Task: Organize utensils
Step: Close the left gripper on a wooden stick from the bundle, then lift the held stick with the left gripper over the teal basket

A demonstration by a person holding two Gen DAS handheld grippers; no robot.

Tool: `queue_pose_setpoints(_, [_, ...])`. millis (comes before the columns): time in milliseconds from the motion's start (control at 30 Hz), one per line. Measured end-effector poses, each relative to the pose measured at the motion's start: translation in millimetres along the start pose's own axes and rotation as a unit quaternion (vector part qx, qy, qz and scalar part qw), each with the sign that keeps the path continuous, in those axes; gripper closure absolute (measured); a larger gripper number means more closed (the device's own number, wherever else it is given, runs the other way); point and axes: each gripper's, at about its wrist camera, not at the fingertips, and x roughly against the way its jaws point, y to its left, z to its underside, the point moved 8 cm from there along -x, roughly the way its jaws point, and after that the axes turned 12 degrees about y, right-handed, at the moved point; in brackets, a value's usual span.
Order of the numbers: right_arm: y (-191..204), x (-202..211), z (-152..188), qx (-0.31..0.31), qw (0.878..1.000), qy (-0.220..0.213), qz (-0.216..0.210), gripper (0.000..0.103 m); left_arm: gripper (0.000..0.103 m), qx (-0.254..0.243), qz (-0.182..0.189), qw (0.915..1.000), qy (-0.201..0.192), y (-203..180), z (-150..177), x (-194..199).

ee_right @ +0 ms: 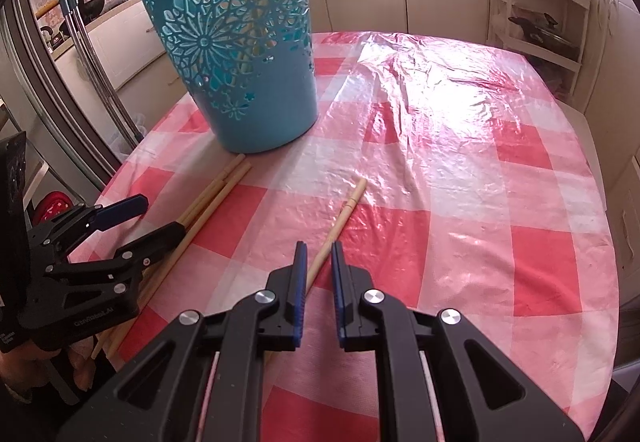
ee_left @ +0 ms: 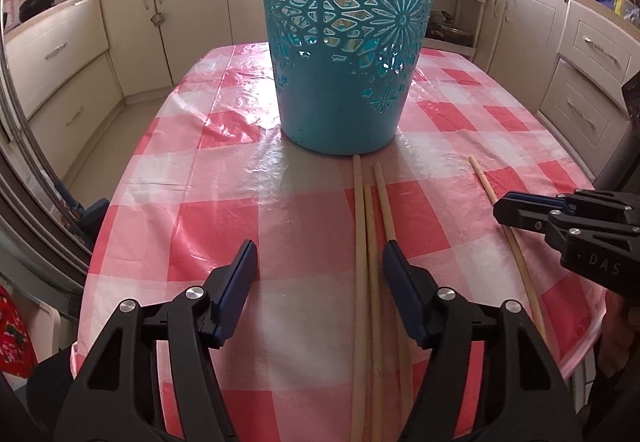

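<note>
A teal cut-out plastic bin stands upright on the red-and-white checked tablecloth. Three wooden chopsticks lie side by side in front of it. My left gripper hangs open over them. Two sticks run between its fingers close to the right one, untouched by the pads, and the third passes under that finger. A single chopstick lies apart to the right. My right gripper is shut to a narrow slit just above it, and the stick shows through the slit, flat on the cloth.
Cream kitchen cabinets ring the table on all sides. A metal mop pole leans at the table's left. The cloth to the right of the bin is bare and glossy. The table's near edge lies just under both grippers.
</note>
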Motion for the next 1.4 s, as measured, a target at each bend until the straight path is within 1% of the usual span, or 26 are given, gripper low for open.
queue_pose_setpoints(33, [-1,0,0,-0.002,1.0,0.0,0.0,0.09,0.041,0.018,0.015,0.9997,-0.001,3,0,2])
queue_pose_setpoints(67, [-2,1,1,-0.003,1.0,0.0,-0.001,0.09,0.041,0.034,0.022,0.9992,-0.002,6,1,3])
queue_pose_setpoints(133, [-3,2,1,-0.005,1.0,-0.001,-0.002,0.09,0.041,0.057,0.024,0.9981,-0.003,16,1,4])
queue_pose_setpoints(267, [-4,2,1,-0.004,1.0,-0.001,-0.001,0.09,0.041,0.025,-0.006,0.9996,0.004,13,2,1])
queue_pose_setpoints(367, [-4,2,1,-0.004,1.0,-0.001,-0.001,0.09,0.042,0.008,-0.021,0.9997,0.006,10,3,1])
queue_pose_setpoints(433, [-4,2,1,-0.004,1.0,-0.002,-0.001,0.09,0.052,-0.01,-0.031,0.9994,0.006,6,4,1])
queue_pose_setpoints(500, [-4,2,1,-0.003,1.0,-0.002,0.0,0.09,0.075,-0.023,-0.026,0.9994,0.006,0,5,2])
queue_pose_setpoints(533, [-4,2,1,-0.003,1.0,-0.002,0.001,0.09,0.082,-0.03,-0.023,0.9992,0.008,-4,6,4])
queue_pose_setpoints(567, [-4,2,0,-0.003,1.0,-0.003,0.001,0.09,0.092,-0.034,-0.023,0.9991,0.009,-8,7,5])
queue_pose_setpoints(600, [-4,2,0,-0.003,1.0,-0.003,0.001,0.09,0.096,-0.034,-0.022,0.9991,0.009,-11,8,5])
queue_pose_setpoints(667, [-4,2,0,-0.003,1.0,-0.003,0.001,0.09,0.098,-0.016,-0.013,0.9998,0.008,-16,13,8])
queue_pose_setpoints(700, [-4,2,0,-0.003,1.0,-0.003,0.001,0.09,0.098,-0.004,-0.002,1.0,0.009,-19,17,11])
queue_pose_setpoints(767, [-4,2,0,-0.003,1.0,-0.003,0.001,0.09,0.098,0.004,0.01,0.9999,0.011,-25,25,16])
queue_pose_setpoints(833, [-4,2,0,-0.004,1.0,-0.003,0.001,0.09,0.098,0.008,0.012,0.9998,0.015,-26,28,17])
queue_pose_setpoints(933, [-4,2,0,-0.003,1.0,-0.003,0.002,0.09,0.097,0.017,0.018,0.9993,0.027,-24,21,12])
queue_pose_setpoints(1067, [-4,2,-1,-0.002,1.0,-0.005,0.003,0.09,0.094,0.011,0.007,0.9991,0.04,-20,3,0])
queue_pose_setpoints(1133, [-4,2,-1,-0.001,1.0,-0.006,0.005,0.09,0.086,0.014,0.005,0.9989,0.044,-18,-6,-6])
queue_pose_setpoints(1167, [-3,1,-1,0.0,1.0,-0.007,0.006,0.09,0.077,0.019,0.008,0.9987,0.048,-17,-11,-8])
queue_pose_setpoints(1200, [-3,1,-1,0.0,1.0,-0.008,0.007,0.09,0.064,0.026,0.008,0.9984,0.05,-15,-15,-10])
queue_pose_setpoints(1233, [-3,1,-2,0.0,1.0,-0.008,0.008,0.09,0.061,0.03,0.007,0.9982,0.05,-14,-18,-12])
queue_pose_setpoints(1333, [0,-1,-3,0.006,1.0,-0.01,0.013,0.09,0.061,0.022,-0.003,0.9988,0.045,-12,-26,-18])
queue_pose_setpoints(1367, [1,-1,-3,0.011,1.0,-0.01,0.016,0.09,0.065,0.015,-0.006,0.999,0.041,-13,-28,-19])
queue_pose_setpoints(1400, [3,-2,-4,0.017,1.0,-0.01,0.019,0.09,0.079,0.009,-0.011,0.9992,0.037,-12,-30,-20])
